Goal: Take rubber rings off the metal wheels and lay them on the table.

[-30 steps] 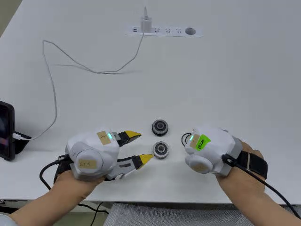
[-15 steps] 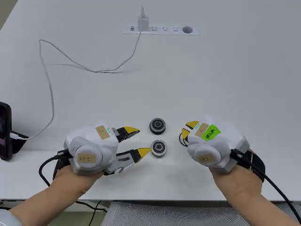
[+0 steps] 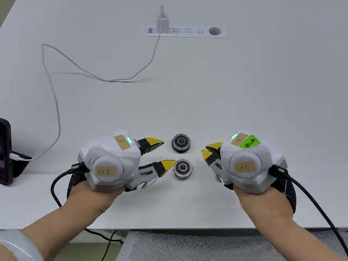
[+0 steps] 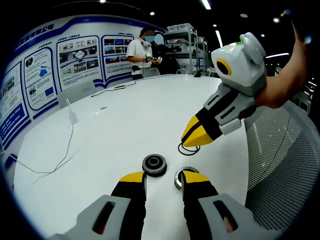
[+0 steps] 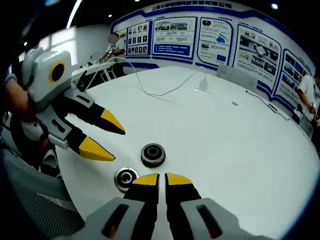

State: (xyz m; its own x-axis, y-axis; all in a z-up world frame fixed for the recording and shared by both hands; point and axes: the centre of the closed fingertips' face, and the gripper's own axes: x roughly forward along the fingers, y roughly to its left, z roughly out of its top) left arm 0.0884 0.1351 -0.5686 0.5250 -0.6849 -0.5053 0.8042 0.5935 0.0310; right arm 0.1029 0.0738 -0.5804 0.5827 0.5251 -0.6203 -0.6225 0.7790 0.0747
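Turned inward since before, the right gripper (image 3: pixel 209 150) is clenched empty, the left gripper (image 3: pixel 162 153) spread — the probably soft, light black rubber ring (image 5: pixel 144 155) on the far round metal wheel (image 5: pixel 153 153) is best pinched at its rim.

The white table (image 3: pixel 261 81) bears two wheels lying flat near its front edge, close together but apart. The far wheel (image 3: pixel 181 142) has a dark rim. The near wheel (image 3: pixel 182 169), at its 6 o'clock, shows bare metal. A black ring (image 4: pixel 189 148) lies flat at the near wheel's 3 o'clock. Far off at 12 o'clock sits a power strip (image 3: pixel 182 31). Its cable (image 3: pixel 54 92) trails to a dark device (image 3: pixel 4 155) at 9 o'clock.
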